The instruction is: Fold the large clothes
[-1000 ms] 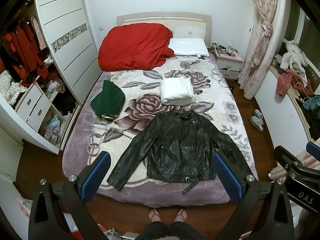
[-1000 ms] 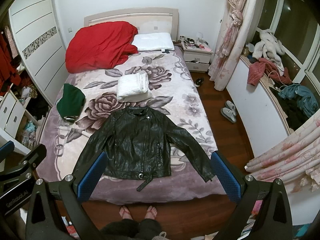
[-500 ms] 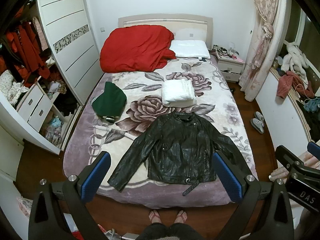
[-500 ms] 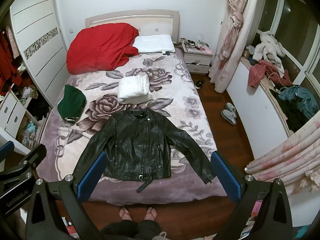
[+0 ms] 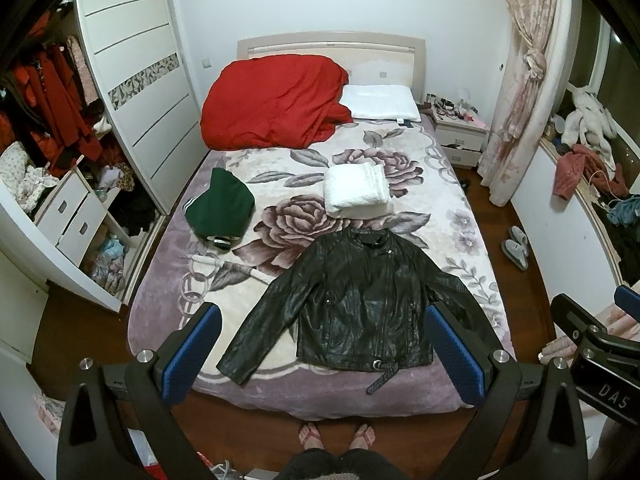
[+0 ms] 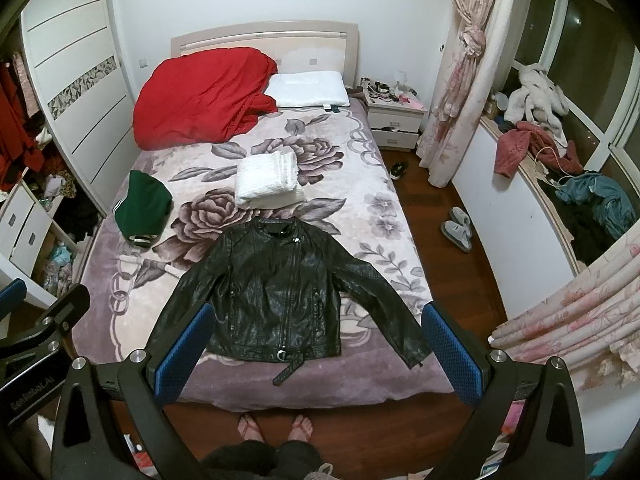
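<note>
A black leather jacket (image 5: 360,304) lies flat, front up, sleeves spread, at the foot of the bed (image 5: 472,236); it also shows in the right wrist view (image 6: 276,296). Its belt strap hangs toward the bed's foot edge. My left gripper (image 5: 320,352) is open and empty, held high above the foot of the bed. My right gripper (image 6: 312,348) is open and empty at the same height, and it shows at the right edge of the left wrist view (image 5: 600,344). Neither touches the jacket.
On the bed lie a folded white garment (image 5: 356,188), a folded green one (image 5: 220,204), a red duvet (image 5: 272,100) and a pillow (image 5: 380,102). A wardrobe (image 5: 132,92) stands left, a nightstand (image 5: 460,136) and curtains right. The person's feet (image 5: 336,434) stand at the bed's foot.
Both views have drifted slightly back and up from the bed. The jacket has not moved and both grippers stay open.
</note>
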Demonstrator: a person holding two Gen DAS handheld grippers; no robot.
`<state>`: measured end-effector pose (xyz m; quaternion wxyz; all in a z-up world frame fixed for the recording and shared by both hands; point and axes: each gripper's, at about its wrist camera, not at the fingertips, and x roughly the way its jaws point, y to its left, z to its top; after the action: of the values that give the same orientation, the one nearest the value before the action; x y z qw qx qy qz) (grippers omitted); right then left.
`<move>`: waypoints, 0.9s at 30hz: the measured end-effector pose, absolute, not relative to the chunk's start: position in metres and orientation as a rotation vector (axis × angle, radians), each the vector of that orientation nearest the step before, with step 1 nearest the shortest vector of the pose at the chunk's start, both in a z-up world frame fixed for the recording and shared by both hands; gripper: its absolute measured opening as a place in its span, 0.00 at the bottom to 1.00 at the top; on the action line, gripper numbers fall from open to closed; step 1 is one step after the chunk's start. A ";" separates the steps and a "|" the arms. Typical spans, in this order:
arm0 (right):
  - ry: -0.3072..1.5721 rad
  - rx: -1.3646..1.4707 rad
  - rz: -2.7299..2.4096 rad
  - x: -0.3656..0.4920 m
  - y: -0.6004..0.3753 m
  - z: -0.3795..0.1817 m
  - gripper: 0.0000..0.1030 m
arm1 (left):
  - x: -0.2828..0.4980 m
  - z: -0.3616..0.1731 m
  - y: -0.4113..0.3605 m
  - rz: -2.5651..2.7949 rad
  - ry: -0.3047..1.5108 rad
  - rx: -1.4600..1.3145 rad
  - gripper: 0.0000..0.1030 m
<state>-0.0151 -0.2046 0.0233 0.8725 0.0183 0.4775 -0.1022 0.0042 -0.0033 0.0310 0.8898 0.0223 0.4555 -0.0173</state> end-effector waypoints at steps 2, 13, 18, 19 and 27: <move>0.996 0.038 -0.215 -0.015 -0.204 0.024 1.00 | 0.005 0.033 -0.004 -0.035 0.945 0.046 1.00; 0.995 0.036 -0.214 -0.016 -0.204 0.028 1.00 | 0.010 0.044 0.001 -0.035 0.940 0.042 1.00; 0.993 0.037 -0.214 -0.016 -0.204 0.028 1.00 | 0.013 0.048 0.002 -0.034 0.937 0.041 1.00; 0.993 0.038 -0.214 -0.016 -0.204 0.028 1.00 | 0.011 0.047 0.002 -0.035 0.937 0.041 1.00; 0.992 0.037 -0.217 -0.013 -0.200 0.024 1.00 | 0.011 0.047 0.002 -0.038 0.937 0.040 1.00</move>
<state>-0.0129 -0.2003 0.0237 0.8737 0.0176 0.4748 -0.1039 0.0109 0.0017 0.0470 0.8919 0.0195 0.4514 -0.0181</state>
